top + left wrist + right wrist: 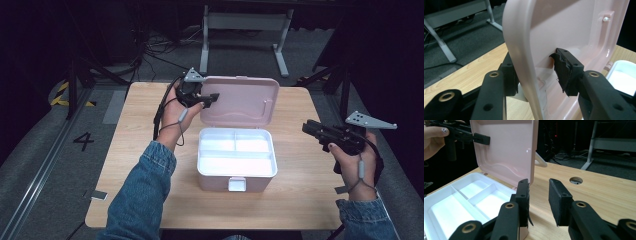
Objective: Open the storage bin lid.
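A pink box (215, 182) stands open in the middle of the wooden table, its white inner tray (236, 152) split into three empty compartments. Its lid (245, 100) stands upright at the back. My left gripper (212, 96) straddles the lid's left edge (519, 45), one jaw behind the lid and one in front of its inner face; the front pad (564, 72) stands a little off the plastic, so it is open. My right gripper (307, 127) hovers to the right of the box, open, with nothing between its pads (560, 200). Its view also shows the left gripper (482, 140) at the lid (506, 147).
The box's front latch (237, 184) faces the person. A carry handle (540, 160) sticks out behind the lid. There is a round cable hole (576, 180) in the table top at the back right. A white desk frame (245, 22) stands beyond the table.
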`<state>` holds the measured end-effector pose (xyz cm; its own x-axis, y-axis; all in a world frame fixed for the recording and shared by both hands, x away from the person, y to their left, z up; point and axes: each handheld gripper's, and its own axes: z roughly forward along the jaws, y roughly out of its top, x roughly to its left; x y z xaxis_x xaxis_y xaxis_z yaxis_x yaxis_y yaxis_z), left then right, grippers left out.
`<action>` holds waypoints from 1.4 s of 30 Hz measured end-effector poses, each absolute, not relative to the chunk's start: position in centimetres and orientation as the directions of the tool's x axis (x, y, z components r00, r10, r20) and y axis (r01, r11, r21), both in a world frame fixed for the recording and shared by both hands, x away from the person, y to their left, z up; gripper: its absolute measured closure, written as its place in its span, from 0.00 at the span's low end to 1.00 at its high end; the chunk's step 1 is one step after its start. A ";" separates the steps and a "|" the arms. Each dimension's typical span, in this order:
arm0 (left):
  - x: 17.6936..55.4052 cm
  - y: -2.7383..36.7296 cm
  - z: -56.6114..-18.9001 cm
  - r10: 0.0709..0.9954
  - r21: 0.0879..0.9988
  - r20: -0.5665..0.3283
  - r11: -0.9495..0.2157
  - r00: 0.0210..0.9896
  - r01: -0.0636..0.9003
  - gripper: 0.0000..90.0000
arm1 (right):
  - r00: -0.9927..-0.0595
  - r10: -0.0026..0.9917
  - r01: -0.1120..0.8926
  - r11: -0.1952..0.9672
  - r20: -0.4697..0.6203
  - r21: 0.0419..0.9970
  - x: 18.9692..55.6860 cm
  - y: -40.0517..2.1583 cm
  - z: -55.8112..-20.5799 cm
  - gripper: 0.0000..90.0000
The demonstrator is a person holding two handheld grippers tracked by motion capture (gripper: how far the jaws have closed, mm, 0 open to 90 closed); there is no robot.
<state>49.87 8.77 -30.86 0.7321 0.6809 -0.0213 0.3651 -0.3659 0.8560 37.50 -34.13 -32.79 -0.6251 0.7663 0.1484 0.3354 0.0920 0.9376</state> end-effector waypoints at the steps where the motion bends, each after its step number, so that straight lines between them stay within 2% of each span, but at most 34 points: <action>1: 50.2 8.7 -30.9 0.684 0.853 -0.021 -0.367 0.729 0.370 0.62 | -0.625 0.767 0.332 0.089 0.148 0.939 37.5 -34.1 -32.8 0.79; 7: 51.2 8.6 -31.2 0.689 0.834 -0.075 -0.352 0.720 0.424 0.61 | -0.622 0.768 0.337 0.084 0.154 0.938 37.8 -34.1 -32.8 0.79; 34: 54.8 8.3 -35.3 0.686 0.801 -0.181 -0.312 0.705 0.510 0.43 | -0.614 0.772 0.368 0.093 0.167 0.925 38.6 -34.2 -33.8 0.76; 42: 55.4 8.2 -36.6 0.702 0.772 -0.177 -0.336 0.690 0.539 0.36 | -0.616 0.768 0.384 0.097 0.176 0.918 38.8 -34.1 -34.1 0.73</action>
<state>55.42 8.19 -36.56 0.6897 0.7023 -0.1766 0.5394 -0.3355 0.7723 38.84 -34.11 -34.10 -0.6163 0.7675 0.1763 0.3839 0.0973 0.9182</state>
